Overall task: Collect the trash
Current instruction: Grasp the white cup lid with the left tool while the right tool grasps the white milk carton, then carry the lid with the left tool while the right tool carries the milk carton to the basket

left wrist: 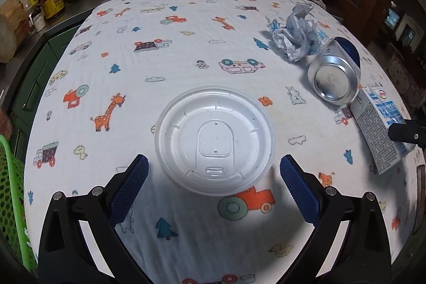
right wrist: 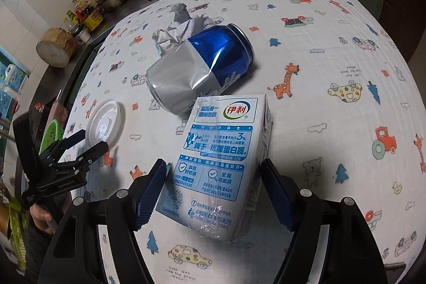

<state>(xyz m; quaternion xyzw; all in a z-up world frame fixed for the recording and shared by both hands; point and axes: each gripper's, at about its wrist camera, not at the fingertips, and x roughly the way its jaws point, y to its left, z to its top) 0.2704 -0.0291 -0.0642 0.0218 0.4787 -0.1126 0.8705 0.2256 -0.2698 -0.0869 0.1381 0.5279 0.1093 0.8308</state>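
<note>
White plastic lid (left wrist: 215, 142), dented can (right wrist: 199, 68), crumpled paper (left wrist: 295, 31) uncollected; left gripper (left wrist: 214, 172) spread, right gripper (right wrist: 213, 193) straddles milk carton (right wrist: 221, 164), contact unclear

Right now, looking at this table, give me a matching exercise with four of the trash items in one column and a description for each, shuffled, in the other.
Things:
1. plastic lid
2. drink can
3. milk carton
4. crumpled paper

Descriptions:
A. blue and silver, dented, lying on its side
B. white, round, flat on the cloth ahead of the open left gripper
C. grey-white wad, beyond the can
D. white and blue box between the right gripper fingers

Pairs: 1-B, 2-A, 3-D, 4-C
</note>
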